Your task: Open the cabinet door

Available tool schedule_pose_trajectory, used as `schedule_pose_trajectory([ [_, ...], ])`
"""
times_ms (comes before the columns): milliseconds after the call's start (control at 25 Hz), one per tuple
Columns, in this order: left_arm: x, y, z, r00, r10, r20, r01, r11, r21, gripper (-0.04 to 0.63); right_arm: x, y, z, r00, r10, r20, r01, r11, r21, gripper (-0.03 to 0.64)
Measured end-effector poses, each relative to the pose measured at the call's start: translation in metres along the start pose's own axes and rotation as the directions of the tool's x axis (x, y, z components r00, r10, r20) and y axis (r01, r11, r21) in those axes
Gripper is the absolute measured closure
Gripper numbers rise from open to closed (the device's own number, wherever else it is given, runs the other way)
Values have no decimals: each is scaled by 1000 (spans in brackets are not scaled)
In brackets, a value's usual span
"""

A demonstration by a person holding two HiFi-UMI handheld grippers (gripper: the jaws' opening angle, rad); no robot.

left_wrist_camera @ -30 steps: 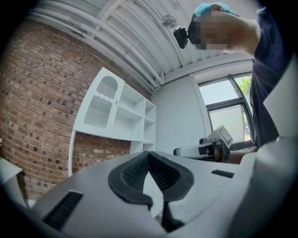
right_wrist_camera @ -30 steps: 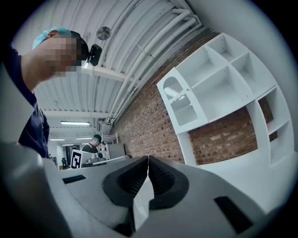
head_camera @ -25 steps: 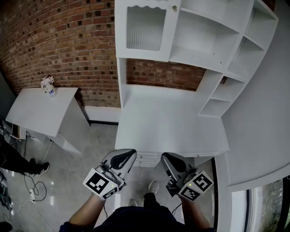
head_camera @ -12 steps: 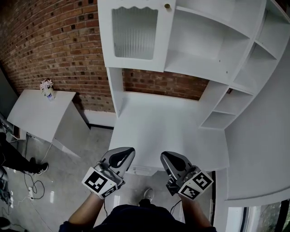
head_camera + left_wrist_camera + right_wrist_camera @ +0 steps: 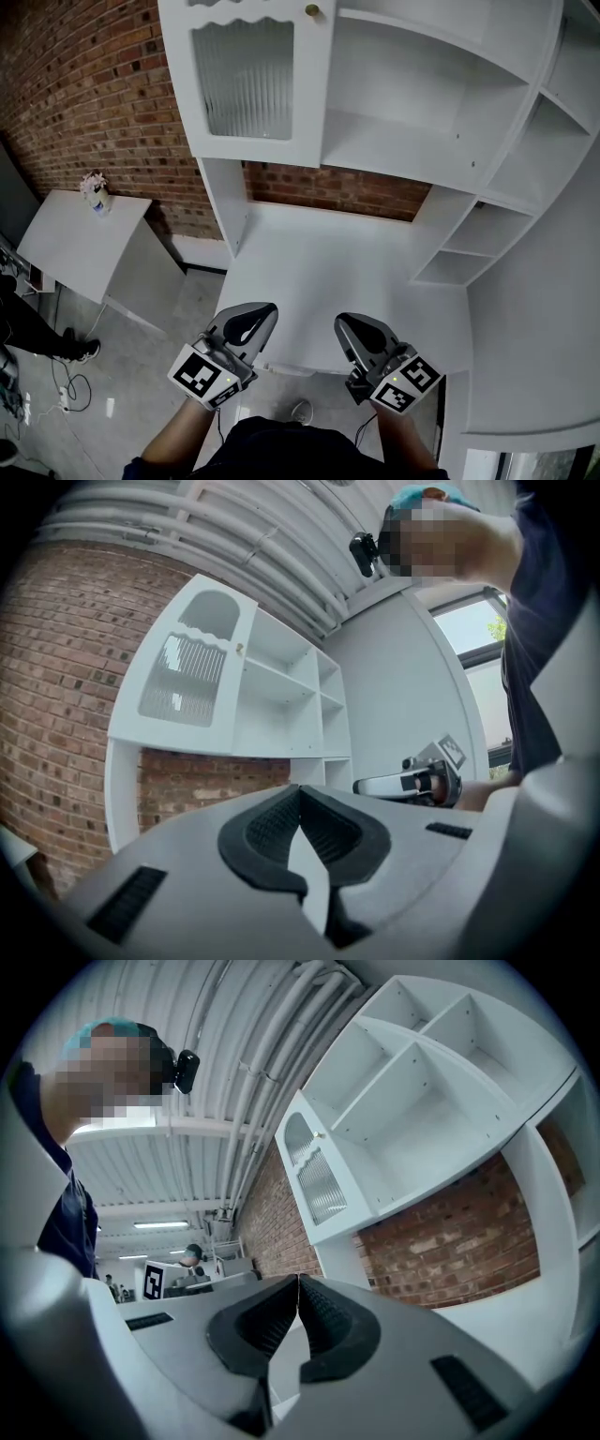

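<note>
A white cabinet door [image 5: 253,80] with a ribbed glass pane and a small brass knob [image 5: 311,10] hangs shut at the top left of a white wall unit. The same door [image 5: 187,677] shows in the left gripper view, and as a narrow door [image 5: 319,1180] in the right gripper view. My left gripper [image 5: 258,314] and right gripper [image 5: 349,326] are held side by side over the near edge of the white desk [image 5: 337,281], far below the door. Both are shut with nothing between the jaws.
Open white shelves [image 5: 422,103] fill the unit to the right of the door. A brick wall [image 5: 84,103] stands behind. A low white table [image 5: 75,244] with a small flower vase [image 5: 95,190] sits at the left. Cables lie on the grey floor [image 5: 141,375].
Both grippers have moved forward toward the desk together. The cabinet door looks larger and nearer in the head view. The jaws stayed shut.
</note>
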State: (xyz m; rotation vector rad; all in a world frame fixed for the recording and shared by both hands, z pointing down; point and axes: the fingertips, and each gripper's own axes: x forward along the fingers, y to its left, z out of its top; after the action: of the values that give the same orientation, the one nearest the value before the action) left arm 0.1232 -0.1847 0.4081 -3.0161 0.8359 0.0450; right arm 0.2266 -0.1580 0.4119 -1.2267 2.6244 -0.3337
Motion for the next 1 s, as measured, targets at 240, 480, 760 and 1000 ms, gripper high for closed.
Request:
schedule_pose_trajectory([
  [240,14,16,-1,1000,21,-6,-21,1000,5,588,13,-19,2,1000,13,-1,-13,1000,9,591],
  [480,19,27,-4,1000,0,-4,0,1000,23,588,22,-23,2,1000,-15,1,15,1000,-3,591],
  [760,23,47,31,995,-81,61,72,989,131,588,31,-9,5,994,-106,38,106,994,-15,591],
  [1000,34,72,86,981,-145,129,107,960,260,588,46,9,27,985,-147,94,153,986,-65,591],
])
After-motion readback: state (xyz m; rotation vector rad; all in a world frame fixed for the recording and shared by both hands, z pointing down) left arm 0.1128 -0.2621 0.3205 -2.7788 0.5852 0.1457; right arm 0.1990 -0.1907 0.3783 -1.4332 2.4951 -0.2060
